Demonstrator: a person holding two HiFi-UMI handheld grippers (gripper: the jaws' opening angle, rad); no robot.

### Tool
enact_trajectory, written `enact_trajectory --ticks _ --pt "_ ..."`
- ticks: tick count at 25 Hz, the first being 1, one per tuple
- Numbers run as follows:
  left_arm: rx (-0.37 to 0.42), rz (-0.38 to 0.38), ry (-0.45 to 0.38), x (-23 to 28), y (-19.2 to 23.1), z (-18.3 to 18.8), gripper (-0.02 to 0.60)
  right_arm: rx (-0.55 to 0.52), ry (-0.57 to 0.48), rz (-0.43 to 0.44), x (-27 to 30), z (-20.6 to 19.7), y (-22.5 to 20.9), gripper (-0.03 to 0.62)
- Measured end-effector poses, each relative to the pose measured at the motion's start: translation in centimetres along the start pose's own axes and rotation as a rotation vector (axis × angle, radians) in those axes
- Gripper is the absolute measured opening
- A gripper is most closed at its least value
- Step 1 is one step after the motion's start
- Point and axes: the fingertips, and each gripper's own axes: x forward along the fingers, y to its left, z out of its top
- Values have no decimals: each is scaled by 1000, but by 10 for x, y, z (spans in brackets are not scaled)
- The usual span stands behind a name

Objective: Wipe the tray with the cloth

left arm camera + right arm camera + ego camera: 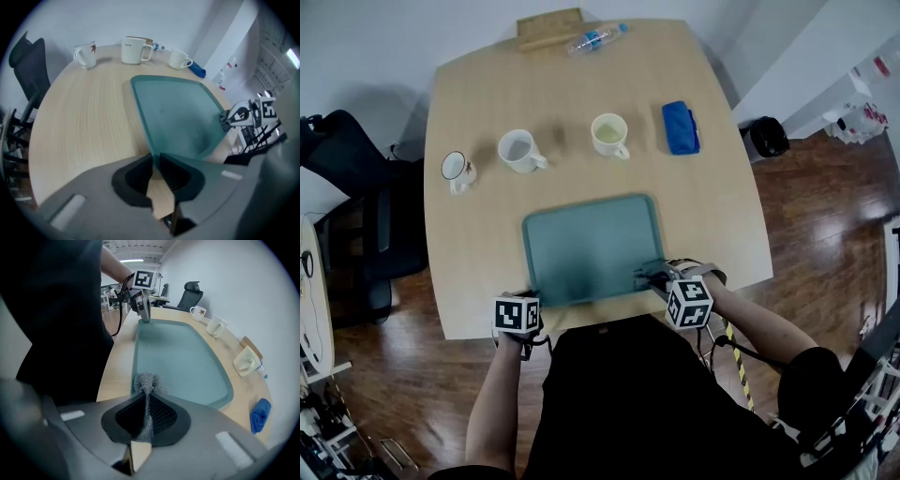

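Note:
A teal tray (592, 248) lies on the wooden table close to the near edge. My left gripper (155, 161) is shut on the tray's rim at its near left corner, and the rim (140, 117) runs straight in between the jaws. In the head view the left gripper (536, 302) sits at that same corner. My right gripper (146, 397) is shut on a small grey knitted cloth (146, 380), which bunches out past the jaws over the tray's near right rim (135, 363). From the head view the right gripper (649, 275) is at the tray's near right corner.
Behind the tray stand three mugs (457, 171) (520, 150) (609, 134) and a folded blue cloth (680, 127). A plastic bottle (595, 37) and a wooden board (548, 26) lie at the far edge. A black chair (356, 216) stands to the left of the table.

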Motion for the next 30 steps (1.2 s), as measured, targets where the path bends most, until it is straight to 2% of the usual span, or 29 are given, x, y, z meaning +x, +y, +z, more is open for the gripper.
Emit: enact_trajectory --ticks 6,10,12,15,19,22,25,27,30 --pt "1 16 1 -1 2 1 54 12 -16 -22 0 2 -1 26" --pt "-23 21 -5 -1 1 1 54 77 -57 -100 -10 3 -12 26" --pt "-55 38 -8 -5 4 0 54 201 -105 -160 -23 4 -25 26" --pt "-92 83 -57 -16 8 2 54 486 -189 -260 -52 -8 -50 26" --pt "-159 113 -171 -37 15 5 54 944 -247 -423 -74 -74 -83 26" --pt "-181 108 -255 -47 10 10 54 1224 -213 -489 -72 -123 -97 28" --pt "-166 115 -308 -55 -1 12 54 1336 -152 -470 -50 -147 -95 31" --pt "-152 127 -338 -64 -8 15 55 1352 -107 -471 -39 -154 -90 37" --pt "-134 154 -367 -78 -12 19 54 1326 -105 -503 -37 -152 -93 40"
